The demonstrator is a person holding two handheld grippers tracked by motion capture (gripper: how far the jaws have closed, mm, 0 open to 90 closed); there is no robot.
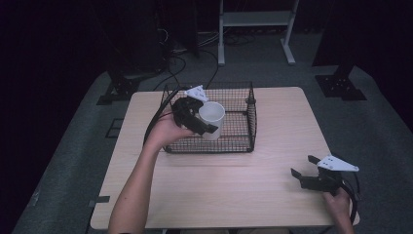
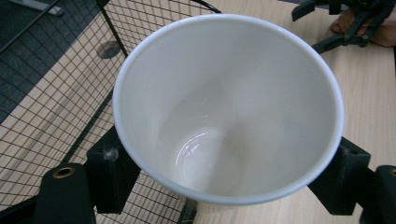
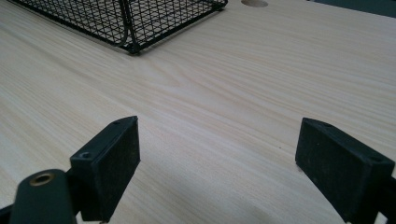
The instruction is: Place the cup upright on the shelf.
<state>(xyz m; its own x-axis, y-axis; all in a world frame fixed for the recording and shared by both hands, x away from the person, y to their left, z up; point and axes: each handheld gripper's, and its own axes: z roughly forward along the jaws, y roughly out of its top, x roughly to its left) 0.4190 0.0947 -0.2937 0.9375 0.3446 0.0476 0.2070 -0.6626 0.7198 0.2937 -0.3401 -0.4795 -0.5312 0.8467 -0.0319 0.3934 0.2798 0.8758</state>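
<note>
A plain white cup [image 1: 213, 116] hangs tilted over the black wire basket [image 1: 251, 119], its mouth turned toward the left gripper's camera. My left gripper [image 1: 204, 122] is shut on it, a black pad pressing each side of the cup [image 2: 229, 107] near the rim. The cup is empty inside. My right gripper [image 1: 302, 165] rests low at the table's front right corner, held by a hand. Its jaws stand open over bare wood [image 3: 219, 163] with nothing between them. From the left gripper view the right gripper [image 2: 345, 23] lies far off at the top right.
The wire basket [image 3: 130, 18] sits at the back middle of the light wooden table [image 1: 234, 190]; its mesh [image 2: 56, 107] lies just under and left of the cup. Beyond the table stand dark stands, cables and a white metal frame [image 1: 255, 19] on grey carpet.
</note>
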